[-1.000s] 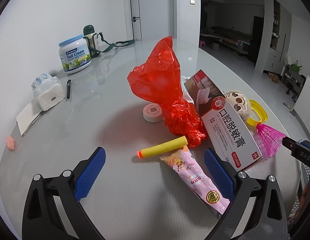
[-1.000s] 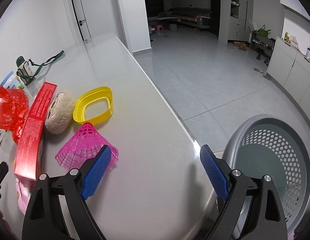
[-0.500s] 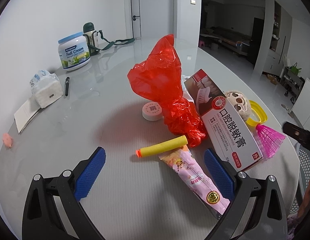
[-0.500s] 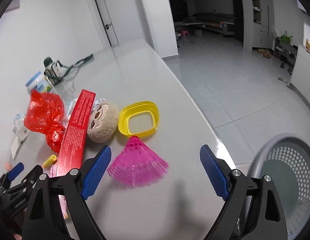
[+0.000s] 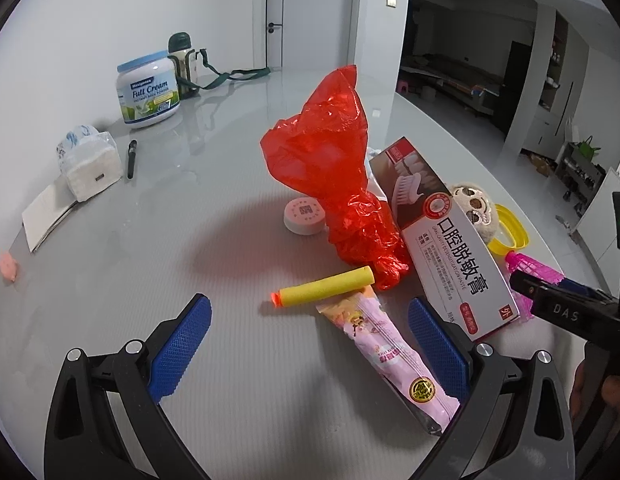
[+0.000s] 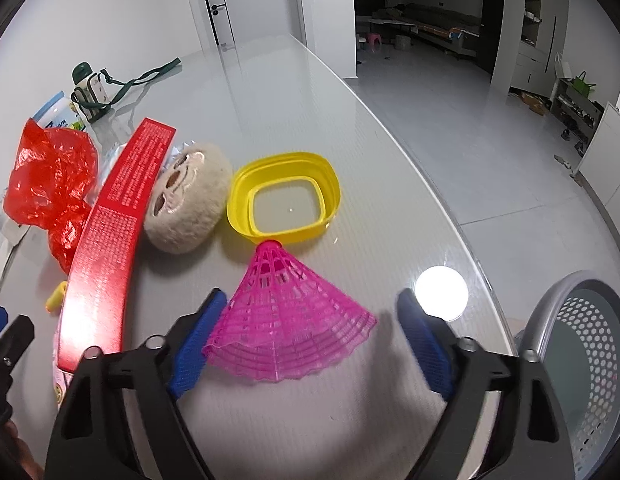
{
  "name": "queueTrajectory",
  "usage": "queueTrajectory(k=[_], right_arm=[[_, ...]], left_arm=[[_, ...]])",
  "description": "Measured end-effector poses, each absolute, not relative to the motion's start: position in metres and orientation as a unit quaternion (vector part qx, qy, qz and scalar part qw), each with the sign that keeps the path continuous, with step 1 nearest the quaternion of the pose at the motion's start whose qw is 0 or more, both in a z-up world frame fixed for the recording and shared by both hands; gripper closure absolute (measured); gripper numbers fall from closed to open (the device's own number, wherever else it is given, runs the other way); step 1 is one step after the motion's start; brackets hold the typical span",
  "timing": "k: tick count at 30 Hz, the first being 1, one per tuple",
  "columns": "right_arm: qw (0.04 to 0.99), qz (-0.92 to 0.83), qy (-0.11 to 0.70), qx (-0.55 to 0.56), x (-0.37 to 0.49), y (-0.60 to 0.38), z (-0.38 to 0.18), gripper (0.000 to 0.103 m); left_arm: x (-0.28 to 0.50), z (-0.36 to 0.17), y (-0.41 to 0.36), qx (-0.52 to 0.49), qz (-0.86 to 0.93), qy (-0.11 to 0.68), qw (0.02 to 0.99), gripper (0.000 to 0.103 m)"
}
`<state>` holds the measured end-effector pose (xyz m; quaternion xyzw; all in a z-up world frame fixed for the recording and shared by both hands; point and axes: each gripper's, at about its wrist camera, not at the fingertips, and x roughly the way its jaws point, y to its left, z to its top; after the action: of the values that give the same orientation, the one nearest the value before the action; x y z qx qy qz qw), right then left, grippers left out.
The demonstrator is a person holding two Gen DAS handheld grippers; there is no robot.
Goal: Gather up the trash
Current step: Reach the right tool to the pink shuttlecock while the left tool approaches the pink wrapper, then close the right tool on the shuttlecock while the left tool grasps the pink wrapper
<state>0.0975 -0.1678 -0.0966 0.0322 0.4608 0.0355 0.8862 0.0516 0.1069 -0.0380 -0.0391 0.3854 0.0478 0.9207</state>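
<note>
Framing the pink plastic shuttlecock (image 6: 285, 316) between our right hand-held gripper (image 6: 310, 340) fingers, spread wide and holding nothing; it lies on its side on the grey surface (image 6: 390, 216), skirt flared toward us, its nose touching or just short of the yellow plastic lid (image 6: 283, 200).

We judge it very light and springy. The lattice skirt should flex under a squeeze and could pop out sideways, or skid on the glossy top. Better purchase looks to be across the narrower part of the cone near the nose, where the ribs converge, rather than on the wavy open rim.

Just left of it: a round beige plush toy (image 6: 185, 208), then a long toothpaste box (image 6: 113, 232) showing its red side. Beyond that, a crumpled red plastic bag (image 5: 338, 172), soft and noisy, easy to pinch at a fold.

Our left hand-held gripper (image 5: 305, 340) also stands open and empty, over a pink snack wrapper (image 5: 386, 344) and near a yellow foam dart (image 5: 326, 290); both likely light. A small white round tub (image 5: 305, 215) sits beside the bag.

A perforated grey basket (image 6: 582, 364) stands off the surface's edge at right, probably the drop point.
</note>
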Motion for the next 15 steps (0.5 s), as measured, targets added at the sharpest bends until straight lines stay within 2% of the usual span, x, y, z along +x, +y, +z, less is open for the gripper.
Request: queueTrajectory(k=[2,5,9,15], right_arm=[[0.888,0.032,0.457,0.029,0.096,-0.169,-0.097,0.038],[0.889,0.042,0.454,0.039,0.091,-0.174,-0.096,0.043],[0.895,0.049,0.441,0.048,0.08,-0.179,-0.094,0.047],[0.9,0.051,0.428,0.066,0.054,-0.191,-0.091,0.048]], left_arm=[[0.049,-0.038,0.107,-0.034,0.049,0.385,0.921,0.006],[0.044,-0.038,0.108,-0.036,0.051,0.388,0.92,0.006],[0.035,-0.041,0.108,-0.035,0.053,0.394,0.917,0.006],[0.02,-0.048,0.099,-0.036,0.038,0.408,0.912,0.006]])
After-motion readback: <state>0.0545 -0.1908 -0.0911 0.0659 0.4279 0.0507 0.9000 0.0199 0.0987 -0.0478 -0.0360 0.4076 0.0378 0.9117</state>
